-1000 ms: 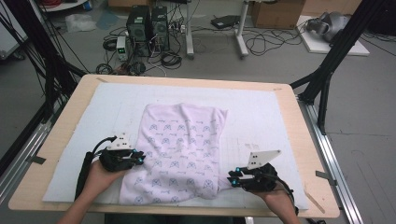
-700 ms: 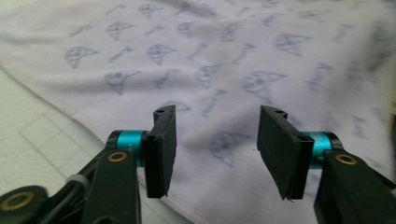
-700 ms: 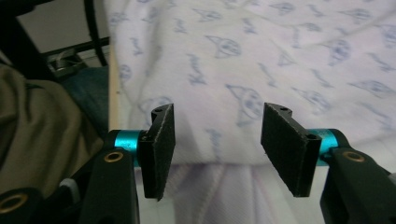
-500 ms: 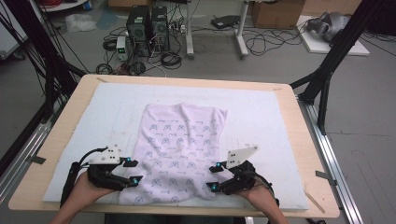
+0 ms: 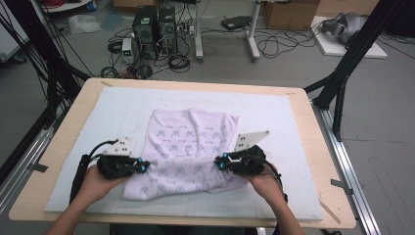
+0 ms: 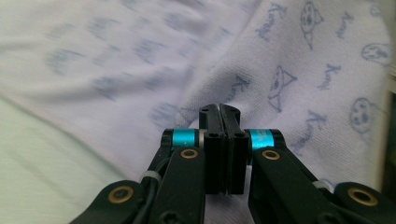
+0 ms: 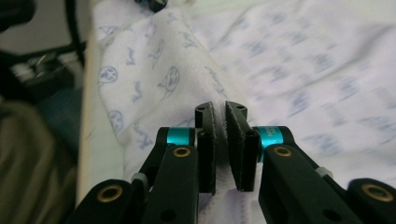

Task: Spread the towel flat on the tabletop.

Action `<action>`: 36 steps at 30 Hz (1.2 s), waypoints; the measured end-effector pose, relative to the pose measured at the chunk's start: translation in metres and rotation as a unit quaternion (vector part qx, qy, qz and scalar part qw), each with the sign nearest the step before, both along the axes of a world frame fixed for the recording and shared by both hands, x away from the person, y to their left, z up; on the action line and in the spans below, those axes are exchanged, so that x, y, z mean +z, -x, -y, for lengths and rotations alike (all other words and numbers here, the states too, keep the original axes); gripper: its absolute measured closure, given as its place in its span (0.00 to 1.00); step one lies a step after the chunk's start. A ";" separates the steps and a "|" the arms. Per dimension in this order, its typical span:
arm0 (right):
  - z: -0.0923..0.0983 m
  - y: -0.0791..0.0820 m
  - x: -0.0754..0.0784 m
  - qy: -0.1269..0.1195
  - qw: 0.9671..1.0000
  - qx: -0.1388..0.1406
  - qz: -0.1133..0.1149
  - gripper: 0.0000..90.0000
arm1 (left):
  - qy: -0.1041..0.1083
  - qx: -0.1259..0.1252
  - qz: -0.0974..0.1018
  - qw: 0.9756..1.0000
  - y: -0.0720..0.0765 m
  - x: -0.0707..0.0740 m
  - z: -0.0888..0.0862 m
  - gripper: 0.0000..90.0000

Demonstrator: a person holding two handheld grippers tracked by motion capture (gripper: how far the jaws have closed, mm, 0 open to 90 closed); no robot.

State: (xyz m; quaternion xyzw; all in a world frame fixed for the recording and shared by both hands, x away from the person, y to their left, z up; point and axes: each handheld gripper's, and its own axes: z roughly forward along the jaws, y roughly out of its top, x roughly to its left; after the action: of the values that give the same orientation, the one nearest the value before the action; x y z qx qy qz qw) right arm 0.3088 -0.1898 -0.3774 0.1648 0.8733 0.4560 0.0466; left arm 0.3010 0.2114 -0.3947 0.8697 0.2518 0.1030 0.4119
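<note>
Two claws hold the near part of the garment, a pale printed knit lying at the centre of the white mat on the bench. At 8 o'clock of the garment, the left claw has just been closing; the left gripper view shows its jaws pressed together on a fold of fabric. At 4 o'clock, the right claw has likewise just been closing, and the right gripper view shows its jaws clamped on a raised ridge of cloth. Judged by its drape, the garment is light, soft and limp: it will sag between the grip points, will not break, and could slip from a shallow pinch. The best purchase appears to be at the hem edges and corners, with several layers taken together. Nothing stands on the mat around the garment. Beyond the bench at 12 o'clock, computer cases, cables and cardboard boxes lie on the floor, well apart from the work.
</note>
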 end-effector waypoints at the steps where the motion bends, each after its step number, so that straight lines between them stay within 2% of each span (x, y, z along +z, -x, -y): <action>1: -0.001 -0.008 0.002 0.005 1.000 -0.011 0.009 0.92 | 0.000 0.020 0.006 1.000 -0.010 0.004 0.000 0.98; 3: -0.004 -0.030 0.002 0.008 0.999 -0.035 0.000 0.92 | -0.008 0.058 0.021 0.998 -0.030 0.009 0.001 0.98; 4: -0.006 -0.039 -0.001 0.016 0.999 -0.047 -0.002 0.92 | -0.004 0.075 0.025 0.997 -0.040 0.009 0.001 0.98; 7: -0.009 -0.066 -0.019 0.039 0.997 -0.070 -0.020 0.92 | -0.008 0.113 0.019 0.993 -0.068 0.002 0.006 0.98; 8: -0.008 -0.073 -0.026 0.042 0.996 -0.080 -0.029 0.92 | -0.013 0.120 0.022 0.992 -0.075 -0.003 0.008 0.98; 10: -0.005 -0.085 -0.038 0.036 0.994 -0.093 -0.052 0.92 | -0.020 0.122 0.007 0.992 -0.085 -0.011 0.012 0.97; 11: -0.004 -0.088 -0.041 0.038 0.993 -0.094 -0.055 0.90 | -0.023 0.124 0.006 0.992 -0.087 -0.014 0.012 0.95; 12: -0.003 -0.089 -0.042 0.037 0.993 -0.095 -0.056 0.88 | -0.024 0.125 0.003 0.992 -0.088 -0.014 0.011 0.91; 13: -0.001 -0.088 -0.041 0.033 0.993 -0.100 -0.055 0.83 | -0.013 0.121 -0.006 0.993 -0.087 -0.013 0.008 0.84; 14: 0.002 -0.086 -0.038 0.031 0.993 -0.106 -0.047 0.80 | -0.004 0.116 -0.012 0.993 -0.084 -0.011 0.005 0.81; 15: 0.005 -0.083 -0.033 0.024 0.993 -0.106 -0.039 0.79 | -0.001 0.116 -0.006 0.993 -0.080 -0.007 0.002 0.80; 16: 0.013 -0.074 -0.023 0.009 0.994 -0.109 -0.016 0.75 | 0.006 0.113 0.001 0.994 -0.075 -0.003 -0.002 0.74; 17: 0.017 -0.068 -0.018 0.004 0.994 -0.108 -0.007 0.74 | 0.017 0.110 0.008 0.994 -0.070 0.001 -0.006 0.71; 19: 0.020 -0.063 -0.015 0.001 0.994 -0.106 0.001 0.73 | 0.029 0.109 0.012 0.994 -0.058 0.007 -0.011 0.69; 20: 0.022 -0.057 -0.012 -0.003 0.995 -0.101 0.008 0.71 | 0.034 0.098 0.010 0.995 -0.049 0.010 -0.013 0.66; 21: 0.025 -0.039 -0.008 0.002 0.996 -0.088 0.019 0.68 | 0.037 0.088 0.012 0.995 -0.040 0.010 -0.014 0.61; 23: 0.025 -0.034 -0.009 0.008 0.996 -0.081 0.020 0.65 | 0.046 0.074 0.014 0.996 -0.021 0.005 -0.014 0.59; 25: 0.024 -0.017 -0.012 0.014 0.997 -0.061 0.033 0.61 | 0.049 0.060 0.010 0.997 -0.005 -0.001 -0.013 0.55; 27: 0.022 -0.005 -0.019 0.032 0.998 -0.047 0.036 0.59 | 0.055 0.043 0.002 0.998 0.012 -0.012 -0.008 0.51; 29: 0.019 0.008 -0.031 0.057 0.997 -0.027 0.042 0.58 | 0.038 0.020 -0.005 0.999 0.025 -0.023 -0.002 0.51; 31: 0.018 0.014 -0.041 0.079 0.996 -0.024 0.037 0.57 | 0.021 0.007 -0.007 1.000 0.031 -0.031 0.003 0.51; 32: 0.018 0.015 -0.053 0.093 0.995 -0.024 0.028 0.58 | 0.008 0.006 -0.004 1.000 0.032 -0.035 0.006 0.52; 34: 0.015 0.014 -0.061 0.105 0.994 -0.023 0.016 0.64 | -0.010 -0.002 -0.006 1.000 0.030 -0.041 0.010 0.68; 35: 0.015 0.014 -0.061 0.105 0.994 -0.023 0.016 0.64 | -0.012 -0.008 -0.011 1.000 0.028 -0.044 0.011 0.68; 36: 0.013 0.014 -0.063 0.095 0.995 -0.015 0.009 0.76 | -0.008 -0.013 -0.016 1.000 0.026 -0.045 0.012 0.86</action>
State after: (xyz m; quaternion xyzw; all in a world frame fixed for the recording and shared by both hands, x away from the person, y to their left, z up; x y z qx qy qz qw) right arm 0.2947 -0.2029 -0.4401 0.1689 0.9098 0.3713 0.0766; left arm 0.2745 0.1996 -0.4398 0.8777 0.2462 0.0863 0.4019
